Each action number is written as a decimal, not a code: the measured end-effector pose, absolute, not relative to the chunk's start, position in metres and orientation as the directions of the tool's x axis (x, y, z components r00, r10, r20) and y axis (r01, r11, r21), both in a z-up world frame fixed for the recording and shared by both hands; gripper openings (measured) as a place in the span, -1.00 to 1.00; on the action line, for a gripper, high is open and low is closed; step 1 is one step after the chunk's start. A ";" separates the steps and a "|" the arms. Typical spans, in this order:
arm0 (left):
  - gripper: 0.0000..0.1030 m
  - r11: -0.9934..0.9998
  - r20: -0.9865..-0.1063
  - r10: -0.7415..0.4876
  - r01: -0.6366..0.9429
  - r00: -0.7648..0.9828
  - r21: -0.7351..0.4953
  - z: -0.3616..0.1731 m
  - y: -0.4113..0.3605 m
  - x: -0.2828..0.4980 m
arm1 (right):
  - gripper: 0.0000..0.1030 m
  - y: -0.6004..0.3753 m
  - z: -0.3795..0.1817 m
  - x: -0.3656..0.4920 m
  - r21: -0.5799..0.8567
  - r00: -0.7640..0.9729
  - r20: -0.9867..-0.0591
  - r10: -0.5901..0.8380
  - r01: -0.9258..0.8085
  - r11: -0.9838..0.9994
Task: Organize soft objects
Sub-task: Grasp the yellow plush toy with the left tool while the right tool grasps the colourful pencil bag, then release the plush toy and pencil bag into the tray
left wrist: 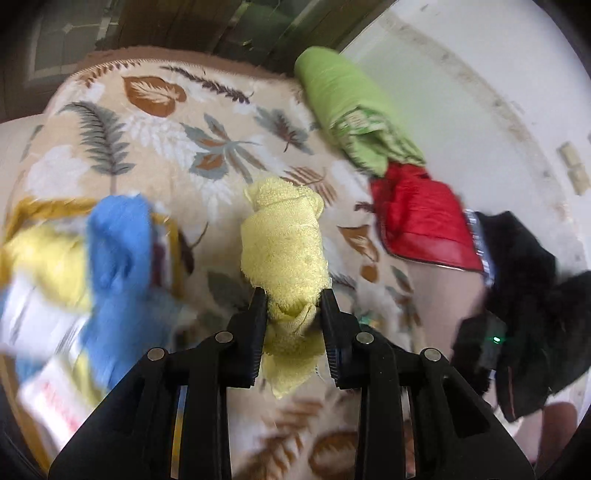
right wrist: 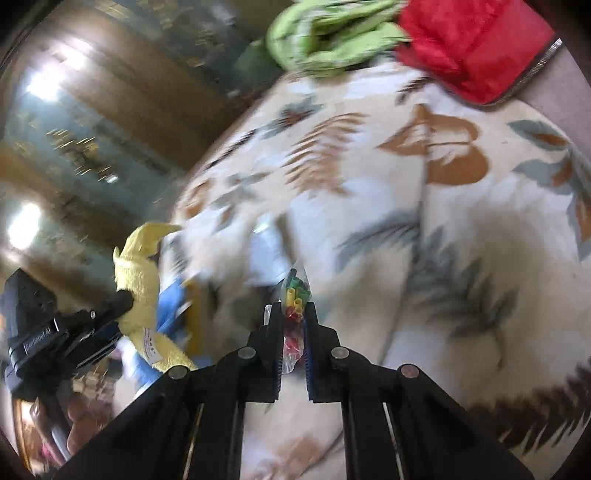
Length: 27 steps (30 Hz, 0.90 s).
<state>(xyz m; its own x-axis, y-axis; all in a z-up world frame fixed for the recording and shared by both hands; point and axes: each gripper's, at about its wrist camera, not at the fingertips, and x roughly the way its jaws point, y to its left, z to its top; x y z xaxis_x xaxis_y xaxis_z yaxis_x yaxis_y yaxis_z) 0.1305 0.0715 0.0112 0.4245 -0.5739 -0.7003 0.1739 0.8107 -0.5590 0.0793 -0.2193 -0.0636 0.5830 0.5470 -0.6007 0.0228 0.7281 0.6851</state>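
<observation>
My left gripper [left wrist: 293, 295] is shut on a pale yellow towel [left wrist: 284, 243], held above the leaf-patterned blanket [left wrist: 177, 140]. From the right wrist view the same towel [right wrist: 138, 266] hangs from the left gripper [right wrist: 123, 299] at the left. My right gripper [right wrist: 293, 306] is shut on a small clear bag of coloured pieces [right wrist: 294, 295] above the blanket [right wrist: 424, 221]. A blue cloth [left wrist: 118, 266] and a yellow cloth [left wrist: 48, 258] lie blurred at the left.
A green folded cloth [left wrist: 347, 107] and a red padded cloth [left wrist: 424, 221] lie at the blanket's right edge; both show at the top of the right wrist view, green [right wrist: 332, 33] and red [right wrist: 472, 44]. A white packet [left wrist: 51, 398] lies at lower left. Dark wooden furniture [right wrist: 92, 129] stands behind.
</observation>
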 end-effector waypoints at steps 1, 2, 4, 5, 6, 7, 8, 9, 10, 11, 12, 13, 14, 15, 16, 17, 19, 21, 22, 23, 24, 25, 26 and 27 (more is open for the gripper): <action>-0.47 0.810 -0.695 -0.574 0.174 0.432 -0.561 0.016 0.078 0.120 | -0.86 -0.212 -0.061 0.074 0.699 0.572 -0.581 0.578 -0.012 0.715; -0.46 0.813 -0.695 -0.568 0.169 0.441 -0.557 0.019 0.086 0.108 | -0.86 -0.198 -0.057 0.067 0.713 0.553 -0.559 0.617 -0.059 0.699; -0.47 0.836 -0.712 -0.530 0.147 0.461 -0.528 0.023 0.106 0.086 | -0.86 -0.176 -0.051 0.063 0.716 0.523 -0.546 0.654 -0.114 0.689; -0.46 0.856 -0.723 -0.496 0.135 0.481 -0.499 0.025 0.117 0.073 | -0.86 -0.163 -0.048 0.061 0.712 0.502 -0.545 0.672 -0.147 0.687; -0.46 0.866 -0.728 -0.478 0.126 0.492 -0.484 0.024 0.126 0.064 | -0.86 -0.149 -0.043 0.060 0.703 0.479 -0.545 0.688 -0.185 0.686; -0.46 0.870 -0.731 -0.469 0.115 0.496 -0.480 0.023 0.134 0.057 | -0.86 -0.137 -0.040 0.059 0.693 0.466 -0.548 0.695 -0.212 0.689; -0.46 0.871 -0.733 -0.462 0.099 0.500 -0.481 0.020 0.144 0.050 | -0.86 -0.122 -0.035 0.059 0.682 0.445 -0.552 0.705 -0.246 0.689; -0.46 0.874 -0.736 -0.452 0.088 0.504 -0.477 0.016 0.151 0.045 | -0.86 -0.111 -0.034 0.058 0.674 0.429 -0.556 0.712 -0.269 0.689; -0.46 0.882 -0.744 -0.435 0.071 0.508 -0.467 0.012 0.157 0.041 | -0.86 -0.099 -0.033 0.059 0.660 0.417 -0.566 0.711 -0.288 0.694; -0.46 0.885 -0.750 -0.423 0.054 0.509 -0.462 0.008 0.163 0.040 | -0.86 -0.088 -0.032 0.060 0.649 0.403 -0.576 0.711 -0.304 0.698; -0.46 0.885 -0.752 -0.418 0.040 0.509 -0.465 0.003 0.169 0.039 | -0.86 -0.080 -0.033 0.060 0.642 0.387 -0.583 0.714 -0.320 0.697; -0.46 0.881 -0.750 -0.419 0.029 0.511 -0.472 -0.002 0.176 0.037 | -0.86 -0.072 -0.034 0.061 0.636 0.376 -0.590 0.715 -0.330 0.698; -0.47 0.880 -0.751 -0.413 0.013 0.514 -0.475 -0.005 0.180 0.037 | -0.85 -0.063 -0.034 0.063 0.627 0.369 -0.600 0.710 -0.335 0.704; -0.46 0.883 -0.755 -0.403 0.003 0.517 -0.469 -0.009 0.184 0.037 | -0.85 -0.054 -0.034 0.066 0.614 0.360 -0.612 0.704 -0.346 0.710; -0.46 0.885 -0.756 -0.397 -0.001 0.520 -0.465 -0.011 0.188 0.037 | -0.85 -0.045 -0.034 0.070 0.593 0.362 -0.624 0.693 -0.359 0.721; -0.46 0.885 -0.756 -0.394 -0.004 0.523 -0.465 -0.015 0.191 0.040 | -0.85 -0.038 -0.035 0.072 0.578 0.366 -0.634 0.682 -0.362 0.731; -0.46 0.886 -0.767 -0.392 -0.018 0.508 -0.464 -0.023 0.194 0.046 | -0.85 -0.023 -0.041 0.077 0.560 0.349 -0.658 0.668 -0.367 0.743; -0.46 0.886 -0.782 -0.394 -0.026 0.483 -0.463 -0.033 0.195 0.054 | -0.85 -0.014 -0.049 0.079 0.539 0.343 -0.682 0.646 -0.363 0.760; -0.46 0.886 -0.793 -0.392 -0.038 0.467 -0.461 -0.039 0.195 0.058 | -0.84 -0.012 -0.053 0.079 0.534 0.336 -0.690 0.641 -0.361 0.764; -0.44 0.890 -0.803 -0.381 -0.054 0.458 -0.453 -0.042 0.195 0.062 | -0.80 -0.010 -0.057 0.080 0.533 0.331 -0.697 0.636 -0.353 0.769; -0.44 0.894 -0.809 -0.371 -0.061 0.456 -0.444 -0.043 0.196 0.064 | -0.77 -0.009 -0.060 0.081 0.537 0.331 -0.698 0.635 -0.346 0.770; -0.41 0.896 -0.813 -0.364 -0.068 0.454 -0.439 -0.045 0.197 0.066 | -0.77 -0.010 -0.061 0.080 0.541 0.339 -0.691 0.639 -0.343 0.768; -0.39 0.887 -0.810 -0.380 -0.073 0.447 -0.457 -0.049 0.199 0.067 | -0.77 -0.011 -0.060 0.078 0.552 0.341 -0.682 0.647 -0.339 0.762; -0.38 0.872 -0.801 -0.409 -0.073 0.436 -0.485 -0.051 0.201 0.068 | -0.77 -0.014 -0.060 0.076 0.564 0.339 -0.676 0.655 -0.334 0.755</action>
<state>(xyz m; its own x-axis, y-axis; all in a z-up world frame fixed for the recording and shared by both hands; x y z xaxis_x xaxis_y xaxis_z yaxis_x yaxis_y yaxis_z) 0.0676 0.2010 -0.0509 0.4363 -0.4092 -0.8014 -0.0733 0.8715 -0.4849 0.0763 -0.0135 -0.0599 0.3388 0.6549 -0.6756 -0.3340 0.7550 0.5643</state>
